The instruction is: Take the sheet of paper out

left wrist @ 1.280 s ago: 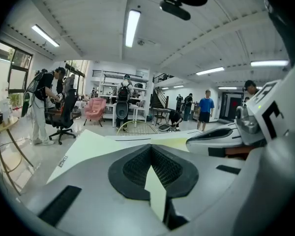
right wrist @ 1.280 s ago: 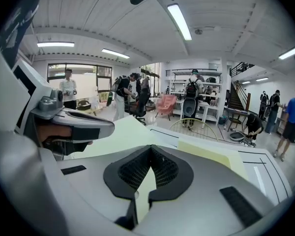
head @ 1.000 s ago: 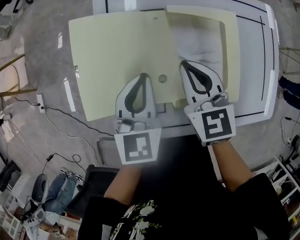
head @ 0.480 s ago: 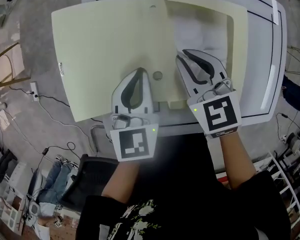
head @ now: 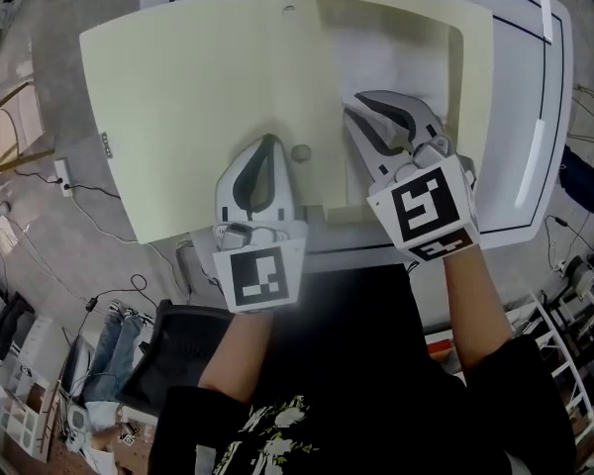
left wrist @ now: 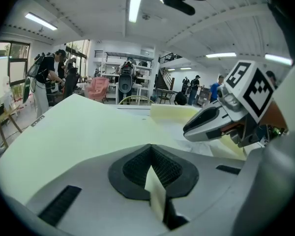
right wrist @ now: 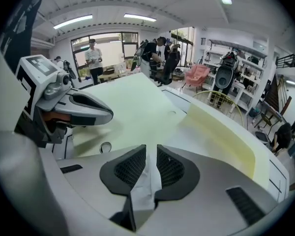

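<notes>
Head view: left tongs clamped on the near edge of the pale yellow folder; right tongs closed on the white sheet of paper, over the worktop.

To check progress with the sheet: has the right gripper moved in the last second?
Yes, slightly: against the table's front edge, the right gripper has shifted away from the person, farther over the table.
</notes>
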Demonstrator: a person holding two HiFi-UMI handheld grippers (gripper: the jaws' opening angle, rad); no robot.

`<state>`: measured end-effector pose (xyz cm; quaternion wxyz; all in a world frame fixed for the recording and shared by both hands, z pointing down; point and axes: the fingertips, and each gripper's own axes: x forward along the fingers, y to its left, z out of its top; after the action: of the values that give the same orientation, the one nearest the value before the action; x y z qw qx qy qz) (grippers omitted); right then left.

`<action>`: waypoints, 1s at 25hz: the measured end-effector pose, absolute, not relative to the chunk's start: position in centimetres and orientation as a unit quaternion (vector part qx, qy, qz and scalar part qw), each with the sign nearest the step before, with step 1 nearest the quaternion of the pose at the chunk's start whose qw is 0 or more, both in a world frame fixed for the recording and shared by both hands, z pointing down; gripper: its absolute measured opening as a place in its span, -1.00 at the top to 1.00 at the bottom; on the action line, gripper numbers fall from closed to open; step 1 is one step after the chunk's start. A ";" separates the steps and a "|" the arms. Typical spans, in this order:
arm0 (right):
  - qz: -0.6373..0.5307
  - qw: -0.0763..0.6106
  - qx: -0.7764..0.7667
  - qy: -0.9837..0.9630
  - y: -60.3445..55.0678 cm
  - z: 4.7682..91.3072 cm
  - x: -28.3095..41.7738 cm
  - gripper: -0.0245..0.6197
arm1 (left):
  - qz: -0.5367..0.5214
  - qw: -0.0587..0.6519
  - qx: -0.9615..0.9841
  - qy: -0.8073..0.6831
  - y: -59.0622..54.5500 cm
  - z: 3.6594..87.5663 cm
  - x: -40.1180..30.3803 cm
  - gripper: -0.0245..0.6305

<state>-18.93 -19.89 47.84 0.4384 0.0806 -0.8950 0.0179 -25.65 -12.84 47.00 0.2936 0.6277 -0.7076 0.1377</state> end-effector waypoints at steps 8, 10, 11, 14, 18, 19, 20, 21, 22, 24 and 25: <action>0.017 0.492 0.030 -0.870 -18.9 50.3 -18.7 0.75 | 0.143 0.303 0.623 -0.707 -12.7 47.7 -25.6 0.92; 0.016 0.498 0.031 -0.866 -19.1 50.6 -18.5 0.77 | 0.144 0.302 0.622 -0.708 -12.7 47.8 -25.6 0.92; 0.014 0.500 0.033 -0.865 -19.2 50.7 -18.5 0.79 | 0.144 0.302 0.622 -0.708 -12.8 47.8 -25.6 0.92; 0.011 0.500 0.036 -0.865 -19.3 50.7 -18.6 0.88 | 0.140 0.300 0.620 -0.711 -12.9 47.6 -25.7 0.92; 0.012 0.492 0.040 -0.869 -19.3 50.3 -19.0 0.90 | 0.140 0.301 0.617 -0.714 -12.7 47.4 -25.9 0.92; 0.012 0.489 0.040 -0.871 -19.2 50.2 -19.2 0.91 | 0.138 0.301 0.615 -0.716 -12.7 47.3 -26.0 0.92; 0.012 0.486 0.039 -0.873 -19.1 50.1 -19.3 0.91 | 0.137 0.300 0.614 -0.717 -12.7 47.2 -26.0 0.92; 0.012 0.482 0.037 -0.875 -18.9 50.0 -19.6 0.91 | 0.135 0.299 0.613 -0.719 -12.7 47.1 -26.1 0.92; 0.014 0.478 0.034 -0.877 -18.7 49.9 -19.8 0.91 | 0.135 0.297 0.612 -0.720 -12.7 47.0 -26.1 0.92; 0.015 0.470 0.030 -0.882 -18.3 49.7 -20.4 0.91 | 0.132 0.297 0.610 -0.723 -12.5 46.8 -26.0 0.92; 0.014 0.466 0.028 -0.884 -18.0 49.5 -20.8 0.91 | 0.131 0.297 0.608 -0.724 -12.4 46.6 -26.0 0.92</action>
<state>-20.76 -17.97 49.54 0.4663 0.0276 -0.8841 0.0136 -26.04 -12.37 46.60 0.2971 0.6081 -0.7245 0.1307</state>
